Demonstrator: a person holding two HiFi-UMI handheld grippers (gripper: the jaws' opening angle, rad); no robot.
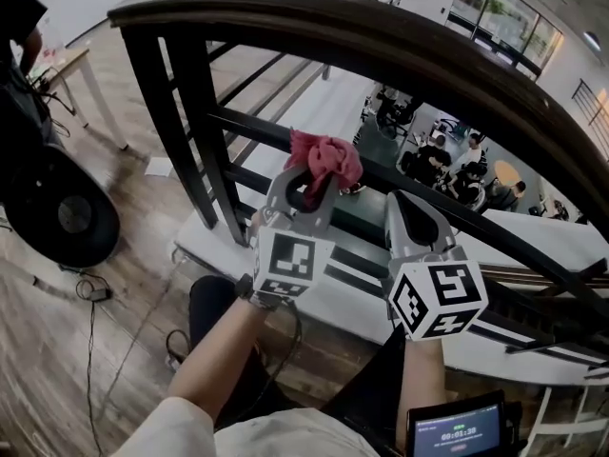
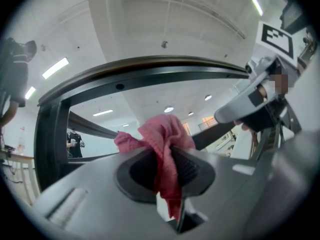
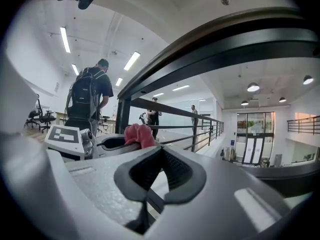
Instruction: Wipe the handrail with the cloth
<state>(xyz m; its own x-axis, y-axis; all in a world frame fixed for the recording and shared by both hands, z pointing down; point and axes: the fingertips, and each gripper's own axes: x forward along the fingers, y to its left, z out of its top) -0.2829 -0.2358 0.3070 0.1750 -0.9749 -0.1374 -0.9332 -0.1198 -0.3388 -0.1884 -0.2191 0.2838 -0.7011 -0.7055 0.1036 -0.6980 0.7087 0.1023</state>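
One broad dark handrail (image 1: 381, 36) sweeps across my head view from the upper left corner down to the right edge. A thick black post (image 1: 179, 112) stands under its left end, and thinner black bars (image 1: 247, 125) run below it.

Under that rail I hold both grippers up side by side, near each other but apart. The left gripper (image 1: 303, 190) sits just right of the post, its jaws pressed together on a pink cloth (image 1: 325, 155). In the left gripper view a strip of the cloth runs down between the closed pads, and the rest bunches above the tips. The bunch lies below the handrail with clear space between them. It sits in front of one of the thinner bars, and I cannot tell whether it touches that bar.

The right gripper (image 1: 416, 219) points at the same bars further right. Its own view shows the jaws closed against each other with nothing in them.

At the bottom right corner of the head view a small lit screen (image 1: 457, 431) shows.
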